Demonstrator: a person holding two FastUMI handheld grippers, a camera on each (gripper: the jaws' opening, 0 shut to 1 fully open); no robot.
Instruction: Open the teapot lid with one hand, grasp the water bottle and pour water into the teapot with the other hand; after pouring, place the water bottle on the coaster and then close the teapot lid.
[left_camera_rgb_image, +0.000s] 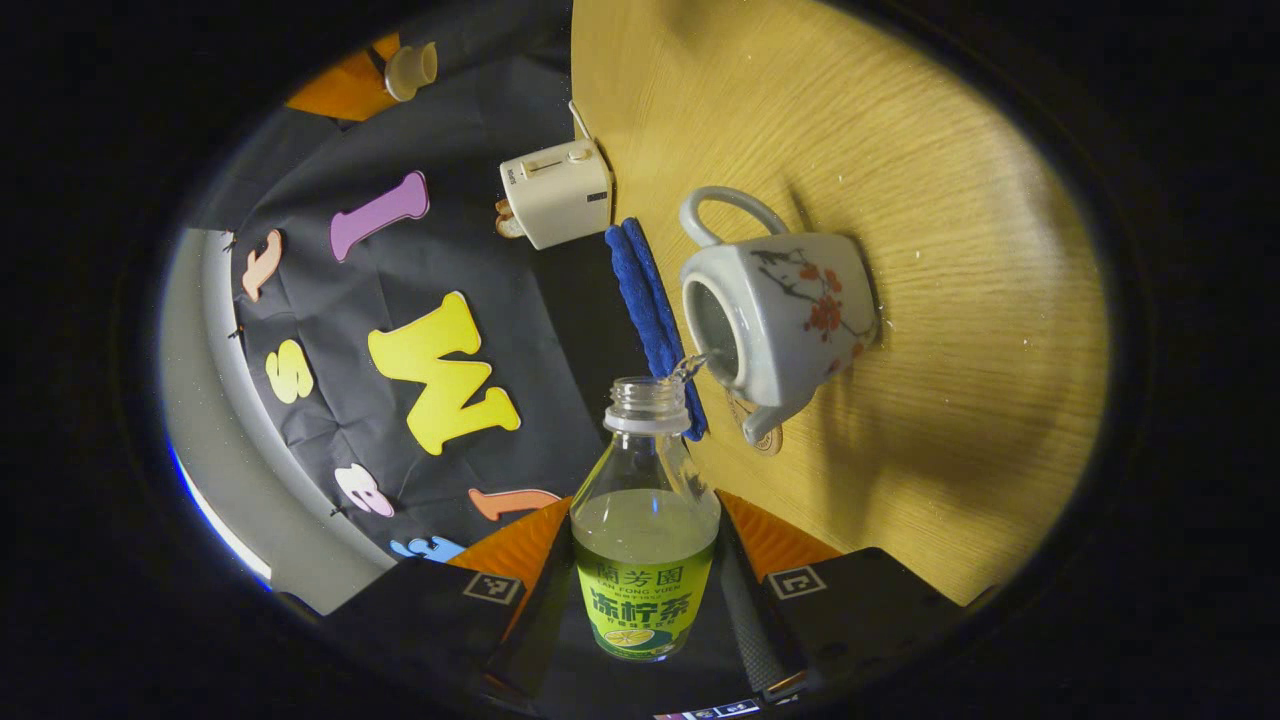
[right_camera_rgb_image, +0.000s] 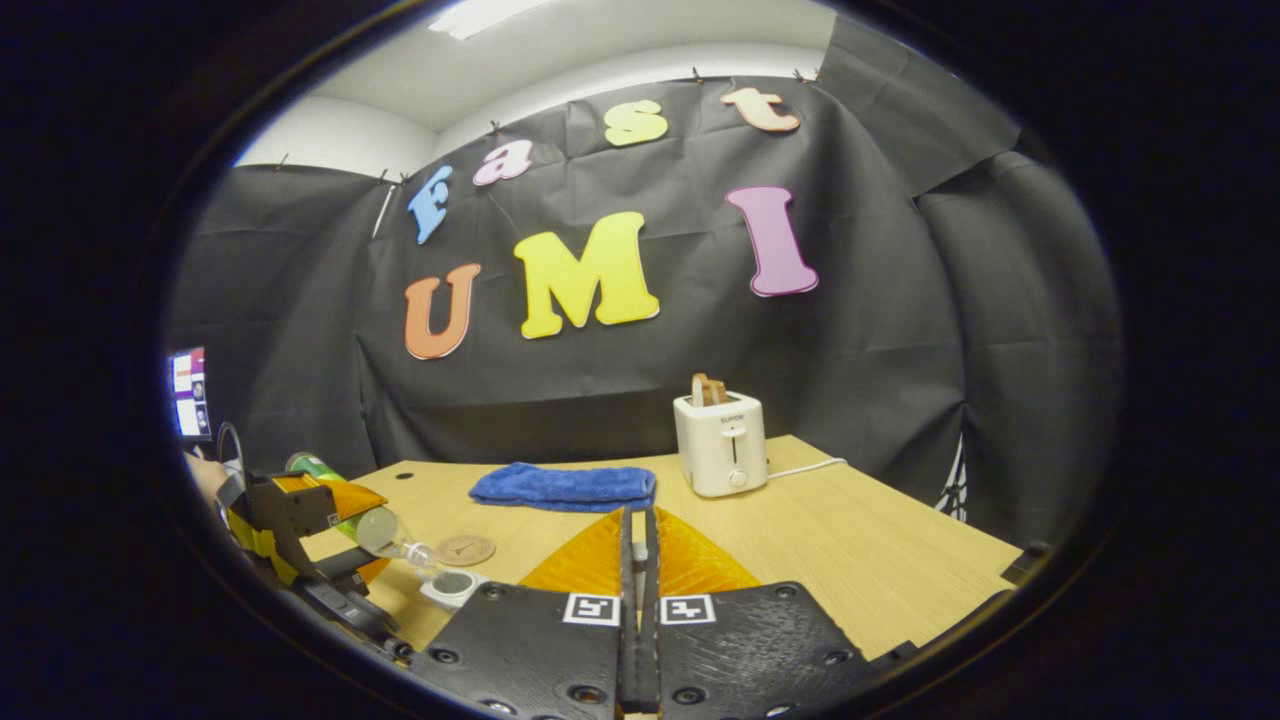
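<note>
— Bottle: where?
— Clear ribbed-neck water bottle (left_camera_rgb_image: 645, 520), green-labelled, clamped in the left gripper (left_camera_rgb_image: 645, 610), tipped over the glazed floral teapot (left_camera_rgb_image: 780, 310) on woodgrain table (left_camera_rgb_image: 950, 250).
— Right gripper (right_camera_rgb_image: 637, 560)?
— Fingers pressed together; lid possibly between, unclear.

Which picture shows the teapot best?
The left gripper view: the teapot shows whole, with its handle, flower pattern and open top, as the water bottle pours in. The right gripper view catches just its open top at the bottom edge.
</note>
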